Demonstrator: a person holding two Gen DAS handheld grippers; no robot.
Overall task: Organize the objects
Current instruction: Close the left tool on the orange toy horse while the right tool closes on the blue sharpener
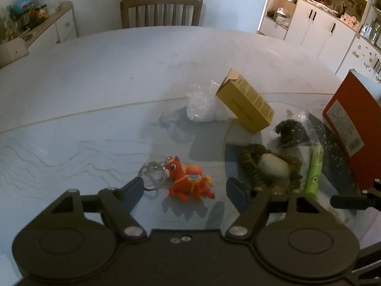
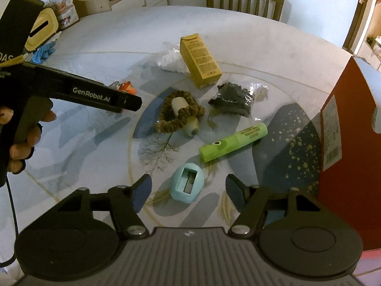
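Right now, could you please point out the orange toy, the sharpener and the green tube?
orange toy [image 1: 190, 186]: left wrist view, on its body.
sharpener [image 2: 187, 186]: right wrist view, beside its blade slot.
green tube [image 2: 234, 141]: right wrist view, mid-barrel.

Left gripper [image 1: 185, 188]: matte black housing with two round discs at 7 and 5 o'clock, silver pivot screws, angled black linkages and dark blue finger pads [image 1: 135, 187]. Right gripper [image 2: 188, 190]: same black build, with a ribbed grey centre plate bearing a small white mark, silver rivets at the link joints and blue-black pads [image 2: 142, 190]. Seen from the right wrist at 9 o'clock, the other unit's black body carries white "GenRobot.AI" lettering, a yellow strip and a black cable trailing down, gripped by a hand [image 2: 26, 140].
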